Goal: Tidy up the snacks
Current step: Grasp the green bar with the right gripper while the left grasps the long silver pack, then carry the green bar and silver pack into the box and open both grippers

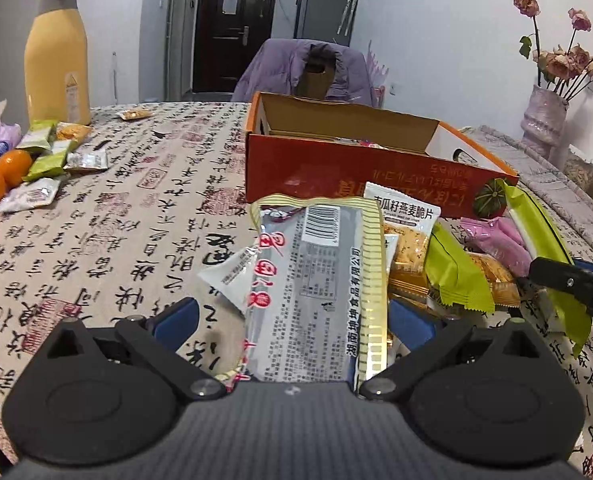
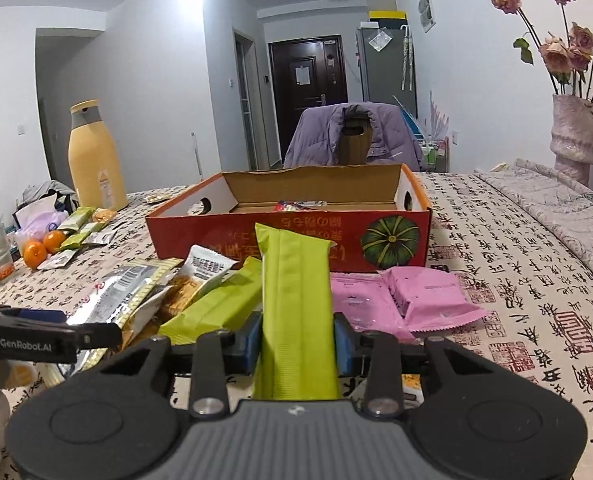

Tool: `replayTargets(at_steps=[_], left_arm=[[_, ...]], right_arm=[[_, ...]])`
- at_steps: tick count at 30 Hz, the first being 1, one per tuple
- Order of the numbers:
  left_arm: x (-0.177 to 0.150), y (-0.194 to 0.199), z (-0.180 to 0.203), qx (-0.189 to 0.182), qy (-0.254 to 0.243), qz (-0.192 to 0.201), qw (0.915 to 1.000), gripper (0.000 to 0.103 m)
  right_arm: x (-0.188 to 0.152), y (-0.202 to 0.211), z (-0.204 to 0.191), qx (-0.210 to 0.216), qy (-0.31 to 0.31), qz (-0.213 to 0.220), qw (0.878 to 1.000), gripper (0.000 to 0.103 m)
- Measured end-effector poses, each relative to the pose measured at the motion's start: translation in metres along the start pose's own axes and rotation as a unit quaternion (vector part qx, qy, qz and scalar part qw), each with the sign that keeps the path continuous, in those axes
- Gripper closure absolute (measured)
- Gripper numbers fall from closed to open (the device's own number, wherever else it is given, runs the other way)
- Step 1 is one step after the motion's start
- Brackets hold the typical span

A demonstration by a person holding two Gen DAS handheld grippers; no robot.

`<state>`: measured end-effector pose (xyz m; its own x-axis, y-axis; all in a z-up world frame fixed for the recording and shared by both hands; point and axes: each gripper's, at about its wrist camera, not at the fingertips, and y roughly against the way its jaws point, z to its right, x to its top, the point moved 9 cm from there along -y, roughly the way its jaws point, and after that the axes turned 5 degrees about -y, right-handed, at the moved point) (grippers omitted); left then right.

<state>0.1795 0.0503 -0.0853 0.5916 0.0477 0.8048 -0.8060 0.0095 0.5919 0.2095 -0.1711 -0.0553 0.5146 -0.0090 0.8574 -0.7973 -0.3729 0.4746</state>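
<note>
Snacks sit in a loose heap on the calligraphy tablecloth [image 2: 516,240], just in front of the orange cardboard box [image 2: 288,236].

Right gripper [image 2: 298,344] is clamped on a long green packet [image 2: 296,300]; blue pads press both its sides, and its lower end is hidden behind the gripper body.

Left gripper [image 1: 292,322] has a silver barcode packet [image 1: 316,280] between its fingers. The left pad stands clear of it and the right pad is covered by the wrapper, so can't tell if it's gripped.

Box interior is mostly hidden by the front wall; only a bit of wrapper shows inside.

Pink packets [image 2: 408,300] lie to the right of the green one. An oat-crisp pack [image 1: 406,224] and a second green packet [image 1: 456,276] are partly buried.

At the far left are a yellow bottle [image 1: 56,60], tangerines [image 1: 0,176] and a smaller cluster of packets [image 1: 52,156]. Vase with dried roses [image 2: 572,136] is at the right edge.
</note>
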Motion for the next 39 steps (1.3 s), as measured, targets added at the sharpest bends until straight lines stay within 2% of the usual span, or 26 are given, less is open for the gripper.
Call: replayTargets(at_steps=[1,2,3,4,9,12,29,34,39], left_arm=[[-0.001,-0.001,0.0,-0.003,0.001,-0.001,1.0,0.004],[-0.001,-0.003,0.001,-0.008,0.002,-0.004,1.0,0.011],[-0.001,-0.004,0.002,-0.014,0.002,-0.005,0.9999,0.026],[-0.002,-0.005,0.004,-0.024,0.004,-0.008,0.9997,0.031],[-0.002,-0.001,0.006,-0.03,0.002,0.003,0.9996,0.047],[0.001,0.003,0.007,-0.022,-0.003,0.01,0.9997,0.052],[0.036,0.028,0.011,-0.009,-0.021,0.069,0.9974,0.053],[0.06,0.029,0.016,-0.011,-0.029,0.092,0.9953,0.053],[0.084,0.019,0.023,-0.006,-0.035,0.099,0.9944,0.053]], right_arm=[[-0.001,0.0,0.001,0.0,-0.002,0.0,1.0,0.067],[-0.002,0.0,0.002,0.0,-0.004,-0.001,1.0,0.067],[-0.003,0.0,0.003,0.0,-0.006,-0.002,1.0,0.067],[-0.003,0.0,0.002,0.0,-0.007,-0.003,1.0,0.067],[-0.004,0.002,0.0,0.007,-0.007,0.001,1.0,0.067],[-0.004,0.002,0.0,0.007,-0.007,0.0,1.0,0.067],[0.01,0.006,-0.002,0.01,-0.001,0.02,1.0,0.067],[0.027,0.0,-0.003,0.007,0.007,0.033,0.999,0.067],[0.051,-0.012,0.002,0.004,0.011,0.049,0.999,0.067]])
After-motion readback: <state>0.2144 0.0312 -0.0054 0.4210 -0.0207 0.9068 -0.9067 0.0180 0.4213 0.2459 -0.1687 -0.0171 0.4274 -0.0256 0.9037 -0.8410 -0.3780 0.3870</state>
